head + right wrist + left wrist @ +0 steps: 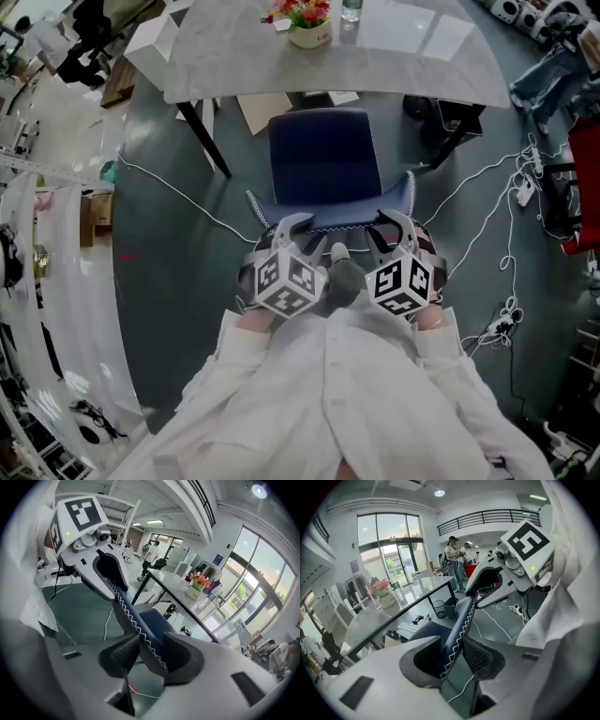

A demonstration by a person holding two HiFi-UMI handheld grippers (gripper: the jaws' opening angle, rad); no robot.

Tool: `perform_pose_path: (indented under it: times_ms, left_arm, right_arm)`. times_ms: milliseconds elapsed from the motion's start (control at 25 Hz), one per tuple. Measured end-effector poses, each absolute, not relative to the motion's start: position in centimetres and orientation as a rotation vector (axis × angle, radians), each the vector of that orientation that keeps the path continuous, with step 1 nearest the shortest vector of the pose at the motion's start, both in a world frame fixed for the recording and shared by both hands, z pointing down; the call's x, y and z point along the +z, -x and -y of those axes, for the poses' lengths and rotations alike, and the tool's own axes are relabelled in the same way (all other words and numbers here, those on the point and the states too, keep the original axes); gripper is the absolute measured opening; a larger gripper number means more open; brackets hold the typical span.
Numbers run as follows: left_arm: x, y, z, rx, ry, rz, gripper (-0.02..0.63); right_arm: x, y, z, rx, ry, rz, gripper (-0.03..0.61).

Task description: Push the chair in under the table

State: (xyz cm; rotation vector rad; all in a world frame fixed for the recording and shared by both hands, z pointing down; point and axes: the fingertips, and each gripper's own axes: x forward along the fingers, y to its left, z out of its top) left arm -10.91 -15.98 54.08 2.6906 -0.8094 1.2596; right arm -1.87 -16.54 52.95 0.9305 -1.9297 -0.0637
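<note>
A navy chair [323, 155] stands with the front of its seat just under the grey table [234, 56]. The top edge of its backrest [328, 220] has white zigzag stitching and faces me. My left gripper [289, 227] is shut on the left part of that edge. In the left gripper view the backrest [459, 625] runs between the jaws of the left gripper [452, 656], against the ribbed pad [480, 656]. My right gripper [394, 227] is shut on the right part. Its own view shows the right gripper [150, 651] with the backrest [136, 620] wedged between both pads.
A flower pot [307, 23] and a bottle [351, 11] stand on the table. Dark table legs [206, 141] flank the chair. White cables [506, 234] and a power strip [525, 192] lie on the floor at the right. A black bin [450, 117] sits under the table's right side.
</note>
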Motion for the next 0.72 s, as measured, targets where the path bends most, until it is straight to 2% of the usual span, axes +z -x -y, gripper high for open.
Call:
perform_pose_path:
  times_ms: [720]
  left_arm:
    - [53.7, 11.6, 18.9, 1.299, -2.72, 0.805, 0.146]
  right_arm:
    - [52.7, 2.6, 19.2, -0.115, -0.954, 1.947, 0.158]
